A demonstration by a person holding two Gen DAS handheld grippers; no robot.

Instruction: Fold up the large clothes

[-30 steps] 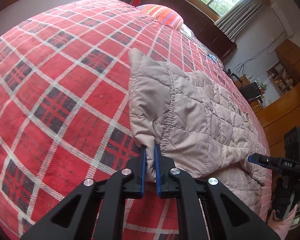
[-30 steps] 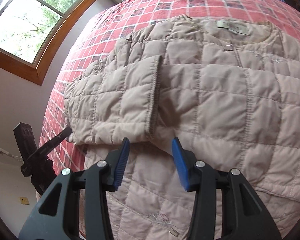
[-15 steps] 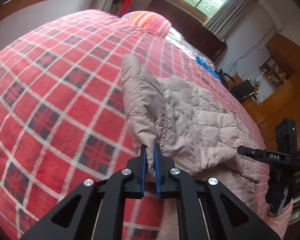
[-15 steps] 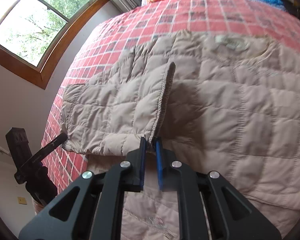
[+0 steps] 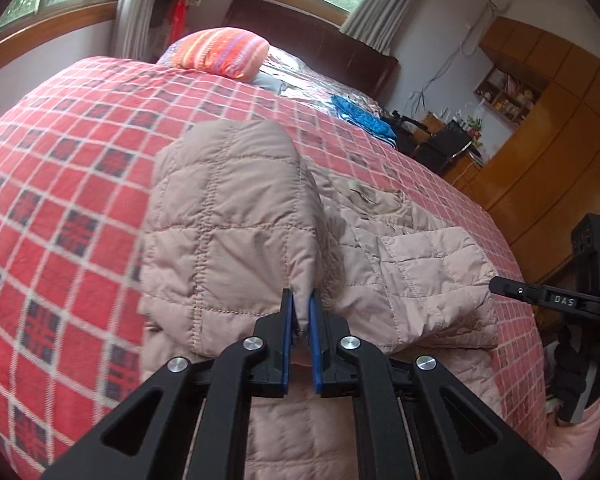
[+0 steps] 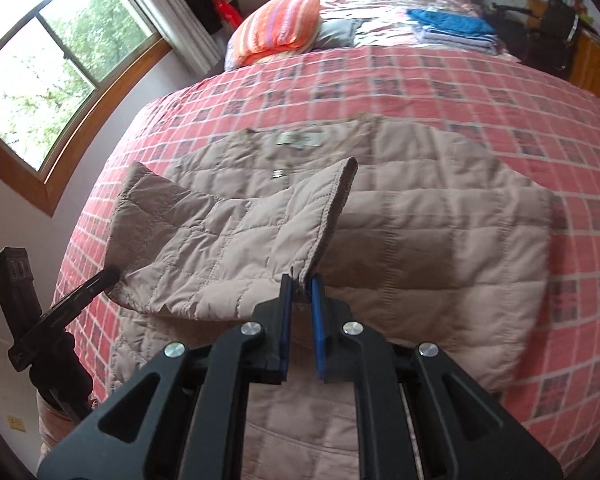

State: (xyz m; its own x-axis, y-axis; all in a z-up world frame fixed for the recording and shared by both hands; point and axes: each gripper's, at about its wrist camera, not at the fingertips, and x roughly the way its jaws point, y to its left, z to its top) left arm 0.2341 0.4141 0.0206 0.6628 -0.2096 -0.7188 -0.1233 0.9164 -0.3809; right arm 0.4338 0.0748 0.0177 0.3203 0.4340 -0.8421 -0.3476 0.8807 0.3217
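— Where's the jacket (image 6: 420, 240)?
— Spread on the red plaid bedspread (image 6: 540, 92), collar toward the striped pillow (image 6: 280, 24).
— And the claws?
— Left claw (image 5: 301, 312) is clenched on the sleeve's (image 5: 228, 216) edge; right claw (image 6: 300, 292) pinches its cuff corner, lifting the sleeve above the jacket's body.

Left gripper (image 5: 301, 312), jaws clamped on a raised fold of the quilted jacket (image 5: 228, 216) above the plaid bed (image 5: 60, 184).
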